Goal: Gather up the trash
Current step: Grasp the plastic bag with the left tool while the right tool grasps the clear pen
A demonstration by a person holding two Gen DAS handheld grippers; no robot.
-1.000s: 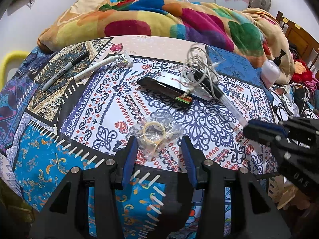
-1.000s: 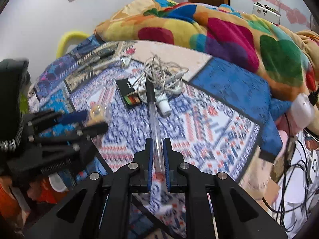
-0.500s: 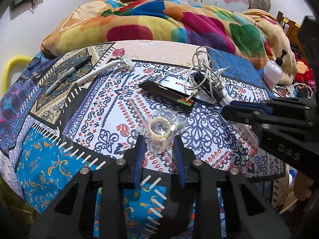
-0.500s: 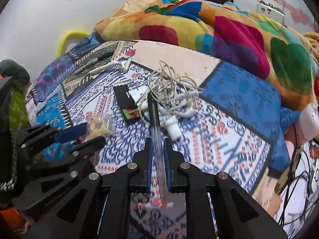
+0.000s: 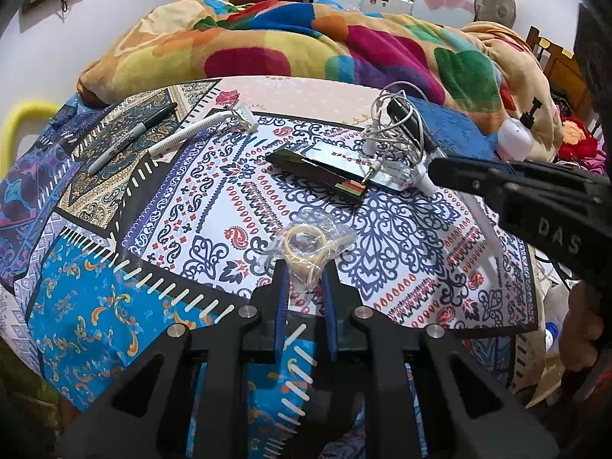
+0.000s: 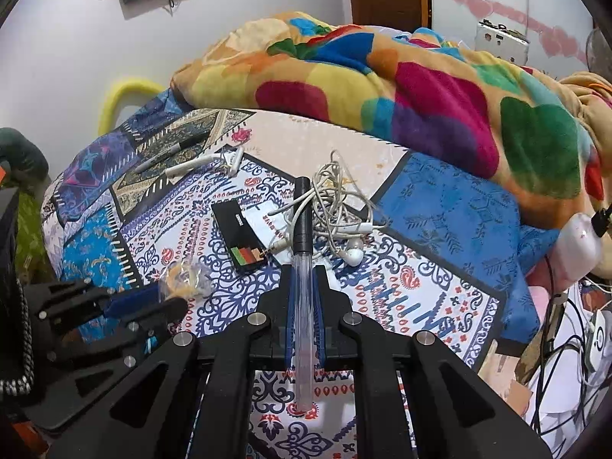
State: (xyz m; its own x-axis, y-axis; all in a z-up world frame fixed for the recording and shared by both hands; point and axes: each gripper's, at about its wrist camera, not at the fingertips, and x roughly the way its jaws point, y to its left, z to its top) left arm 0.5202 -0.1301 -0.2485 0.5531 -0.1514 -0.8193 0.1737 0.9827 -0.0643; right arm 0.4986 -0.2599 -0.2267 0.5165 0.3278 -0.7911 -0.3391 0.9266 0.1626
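A crumpled clear plastic wrapper with a yellow ring inside (image 5: pixel 306 246) lies on the patterned bedspread (image 5: pixel 191 206). My left gripper (image 5: pixel 305 275) has its jaws closed on the wrapper's near end; it also shows in the right wrist view (image 6: pixel 160 298). My right gripper (image 6: pixel 304 267) is shut on a clear-barrelled pen with a black cap (image 6: pixel 303 229), held above the bed. The right gripper shows at the right of the left wrist view (image 5: pixel 440 170).
On the bedspread lie a black box with coloured stripes (image 5: pixel 317 170), tangled white earphones (image 6: pixel 340 210), a white razor (image 5: pixel 199 132) and a black marker (image 5: pixel 130 139). A colourful blanket (image 5: pixel 306 49) is heaped behind. Cables and clutter lie off the bed's right edge (image 6: pixel 566 336).
My left gripper's jaws have closed from wide open onto the plastic wrapper. My right gripper, still holding the pen, has moved in over the bed toward the earphones.
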